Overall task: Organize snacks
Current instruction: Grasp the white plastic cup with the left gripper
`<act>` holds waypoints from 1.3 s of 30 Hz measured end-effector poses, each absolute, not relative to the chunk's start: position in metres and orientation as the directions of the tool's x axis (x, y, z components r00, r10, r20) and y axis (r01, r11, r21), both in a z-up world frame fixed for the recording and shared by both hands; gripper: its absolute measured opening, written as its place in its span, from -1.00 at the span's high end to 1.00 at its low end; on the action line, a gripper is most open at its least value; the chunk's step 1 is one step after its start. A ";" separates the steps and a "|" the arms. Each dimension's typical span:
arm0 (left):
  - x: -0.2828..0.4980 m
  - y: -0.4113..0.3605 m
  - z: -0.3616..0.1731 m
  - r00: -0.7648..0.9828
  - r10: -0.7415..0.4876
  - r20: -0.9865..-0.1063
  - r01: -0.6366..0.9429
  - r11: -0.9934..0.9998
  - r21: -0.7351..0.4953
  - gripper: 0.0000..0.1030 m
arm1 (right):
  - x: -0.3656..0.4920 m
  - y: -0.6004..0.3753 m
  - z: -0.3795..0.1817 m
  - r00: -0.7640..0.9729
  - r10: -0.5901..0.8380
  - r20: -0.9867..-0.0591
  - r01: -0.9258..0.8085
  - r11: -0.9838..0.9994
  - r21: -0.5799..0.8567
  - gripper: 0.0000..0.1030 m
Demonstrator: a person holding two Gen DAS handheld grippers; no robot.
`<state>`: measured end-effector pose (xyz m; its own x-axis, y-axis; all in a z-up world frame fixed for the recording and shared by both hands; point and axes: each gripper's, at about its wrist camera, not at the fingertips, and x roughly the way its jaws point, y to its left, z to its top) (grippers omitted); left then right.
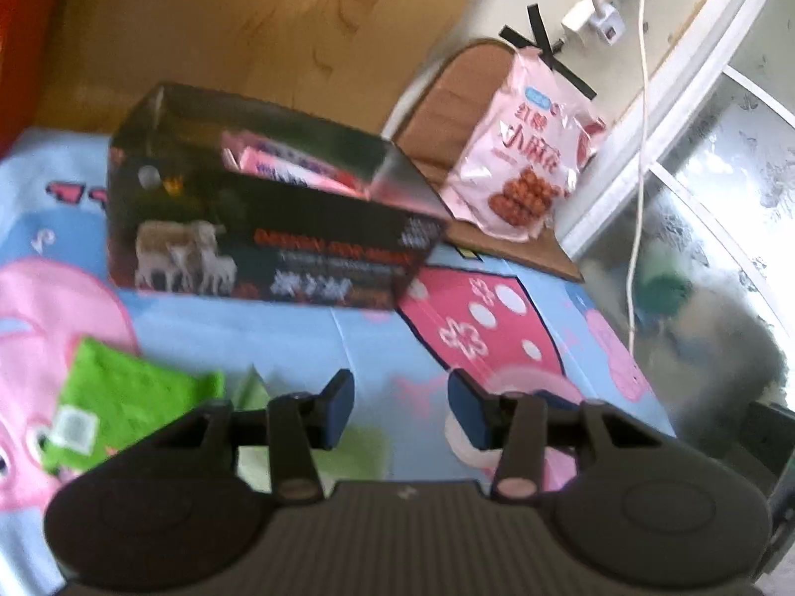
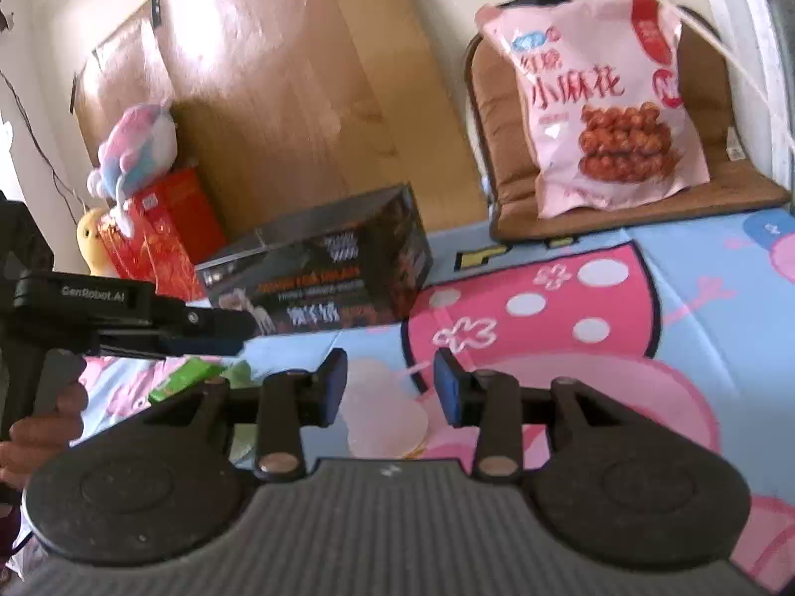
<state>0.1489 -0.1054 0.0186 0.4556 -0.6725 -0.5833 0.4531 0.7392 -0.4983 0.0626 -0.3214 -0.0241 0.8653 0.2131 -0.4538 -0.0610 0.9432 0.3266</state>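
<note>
Across the cartoon bedsheet [image 2: 695, 298] the dark box [image 1: 258, 228] is sitting open, pink packets inside. Both my left fingers [image 1: 400, 409] and right fingers [image 2: 390, 395] are hanging part-open, holding nothing. I'm judging the green packet [image 1: 119, 397] wants a flat, square pinch.

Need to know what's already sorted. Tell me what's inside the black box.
Through the open top of the black box, pink-and-white snack packets show near its right end. Anything beneath them, and the box floor, is hidden by the front wall.
</note>
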 end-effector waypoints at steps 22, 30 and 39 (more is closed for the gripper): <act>0.106 -0.136 0.033 0.516 -0.605 -0.606 0.597 0.762 -0.253 -0.18 | 0.048 -0.257 -0.037 0.802 0.263 -0.537 -0.210 0.965 0.159 -0.03; 0.142 -0.115 0.016 0.398 -0.667 -0.630 0.490 0.735 -0.469 0.36 | 0.050 -0.261 -0.038 0.809 0.254 -0.531 -0.194 0.967 0.166 -0.04; 0.170 -0.054 -0.012 0.318 -0.790 -0.525 0.290 0.608 -0.739 0.37 | 0.070 -0.237 -0.038 0.786 0.314 -0.532 -0.257 0.949 0.181 -0.09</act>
<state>0.1695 -0.0536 -0.0118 0.3180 -0.7896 -0.5248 0.2895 0.6080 -0.7393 0.0696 -0.2371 -0.0381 0.7865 0.3138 -0.5320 -0.2566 0.9495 0.1808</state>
